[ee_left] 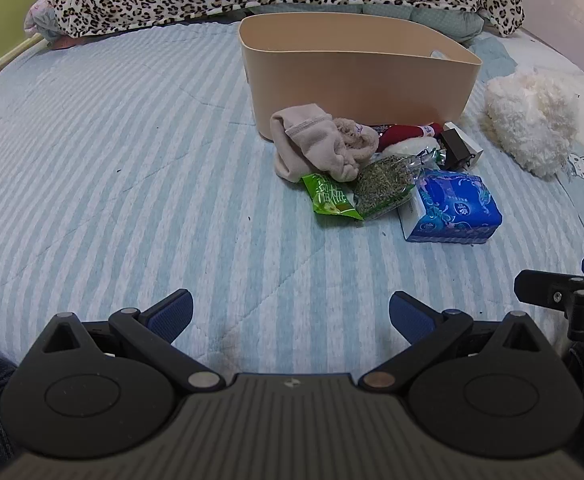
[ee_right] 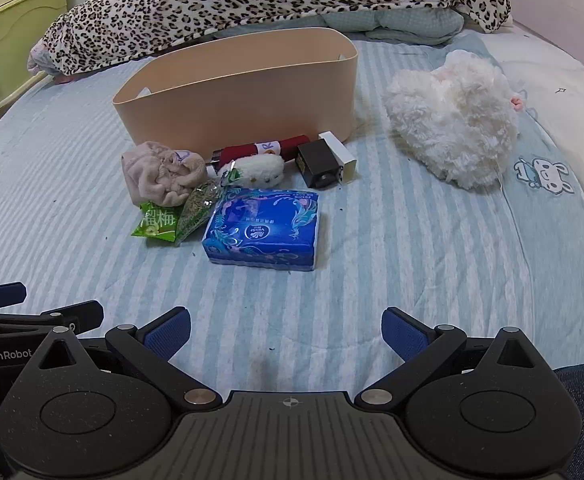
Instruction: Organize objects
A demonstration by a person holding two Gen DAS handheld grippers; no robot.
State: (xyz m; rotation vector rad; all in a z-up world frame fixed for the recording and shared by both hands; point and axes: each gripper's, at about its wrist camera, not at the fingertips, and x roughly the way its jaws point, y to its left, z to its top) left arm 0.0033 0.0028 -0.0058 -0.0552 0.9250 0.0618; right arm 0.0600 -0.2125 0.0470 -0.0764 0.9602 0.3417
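Both grippers, left [ee_left: 290, 314] and right [ee_right: 286, 330], are hovering over the striped bed [ee_left: 111, 160] with jaws wide apart and empty, while the clutter is lying at twelve o'clock: tissue pack [ee_right: 263, 228], sock [ee_right: 159, 176], snack packet [ee_right: 156, 226], fronting the bin [ee_right: 235, 100].

Bin [ee_left: 356, 80] interior largely hidden, red roll [ee_left: 408, 132] perhaps half behind socks [ee_left: 320, 144].
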